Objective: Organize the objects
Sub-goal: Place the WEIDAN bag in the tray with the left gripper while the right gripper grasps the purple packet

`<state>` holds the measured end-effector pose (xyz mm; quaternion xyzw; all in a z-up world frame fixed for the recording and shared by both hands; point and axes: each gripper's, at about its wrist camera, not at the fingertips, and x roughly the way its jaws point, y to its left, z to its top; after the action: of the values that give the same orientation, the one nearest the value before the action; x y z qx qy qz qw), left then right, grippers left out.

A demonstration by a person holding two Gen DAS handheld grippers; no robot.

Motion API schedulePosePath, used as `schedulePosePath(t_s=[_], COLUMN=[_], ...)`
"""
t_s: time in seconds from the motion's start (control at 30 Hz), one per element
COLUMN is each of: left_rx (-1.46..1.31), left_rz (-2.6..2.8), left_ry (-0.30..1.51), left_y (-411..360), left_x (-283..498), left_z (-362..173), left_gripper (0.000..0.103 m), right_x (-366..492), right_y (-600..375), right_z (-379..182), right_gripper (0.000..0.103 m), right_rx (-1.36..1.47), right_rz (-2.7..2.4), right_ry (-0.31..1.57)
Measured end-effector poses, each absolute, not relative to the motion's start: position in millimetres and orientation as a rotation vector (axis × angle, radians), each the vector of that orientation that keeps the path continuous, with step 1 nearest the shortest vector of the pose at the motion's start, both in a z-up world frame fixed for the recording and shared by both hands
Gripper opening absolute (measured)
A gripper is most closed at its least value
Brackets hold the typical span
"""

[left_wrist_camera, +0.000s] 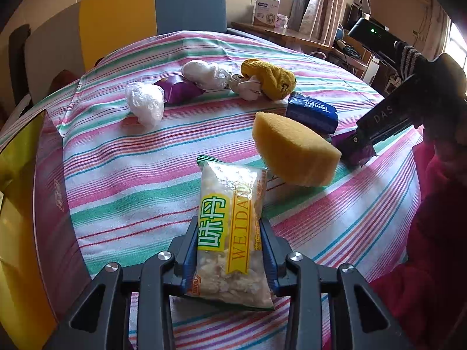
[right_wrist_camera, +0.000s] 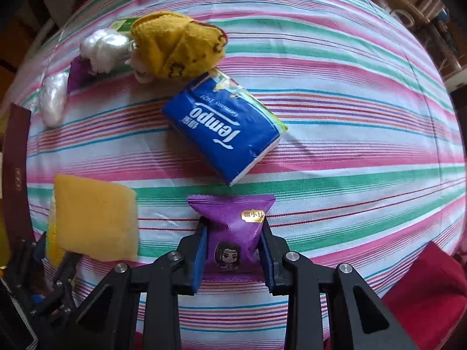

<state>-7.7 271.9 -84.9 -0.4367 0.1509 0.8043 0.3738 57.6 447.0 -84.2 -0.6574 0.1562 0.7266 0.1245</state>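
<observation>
My left gripper [left_wrist_camera: 229, 230] is shut on a clear snack packet with green and yellow print [left_wrist_camera: 230, 227], held above the striped tablecloth [left_wrist_camera: 122, 175]. My right gripper [right_wrist_camera: 233, 230] is shut on a purple snack packet [right_wrist_camera: 233, 227] low over the cloth; it also shows in the left wrist view [left_wrist_camera: 357, 145]. A yellow sponge [left_wrist_camera: 294, 151] lies between the two grippers, also in the right wrist view [right_wrist_camera: 96, 218]. A blue Tempo tissue pack [right_wrist_camera: 221, 128] lies just beyond the purple packet.
A yellow cloth bundle [right_wrist_camera: 175, 46], white plastic wraps [left_wrist_camera: 144, 102] and another purple packet [left_wrist_camera: 178, 89] lie at the far side. A dark red box edge [left_wrist_camera: 49, 192] stands at the left. A blue and yellow chair [left_wrist_camera: 186, 3] is behind the table.
</observation>
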Motion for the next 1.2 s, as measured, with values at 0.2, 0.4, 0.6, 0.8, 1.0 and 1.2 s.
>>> schedulePosePath(t_s=[0.2, 0.4, 0.6, 0.8, 1.0, 1.2], left_rx=[-1.095, -1.067, -1.092, -1.236, -1.512, -1.576], left_rz=[2.039, 2.041, 2.127, 2.346, 2.444, 2.517], left_ry=[0.361, 0.272, 0.104, -0.034, -0.137, -0.069], left_y=[255.7, 221.5, 155.3, 59.3, -8.5, -13.9], left_x=[8.7, 17.9, 3.8, -43.5, -87.3, -109.8], left_z=[-68.9, -40.1, -3.6, 3.9, -33.2, -54.7], left_gripper=[0.037, 0.037, 0.037, 0.037, 0.037, 0.037], right_x=[67.3, 73.5, 83.3, 95.2, 107.1, 112.3], right_y=[460.9, 469.5, 476.8, 485.8, 495.8, 507.6], right_z=[-84.0, -83.5, -78.1, -69.0, -61.1, -53.8], right_gripper=[0.032, 0.032, 0.032, 0.032, 0.032, 0.032], right_rx=[-1.876, -1.839, -1.807, -1.752, -1.709, -1.689], right_rz=[2.127, 2.145, 2.187, 2.238, 2.279, 2.296], right_ry=[0.548, 0.595, 0.62, 0.649, 0.678, 0.693])
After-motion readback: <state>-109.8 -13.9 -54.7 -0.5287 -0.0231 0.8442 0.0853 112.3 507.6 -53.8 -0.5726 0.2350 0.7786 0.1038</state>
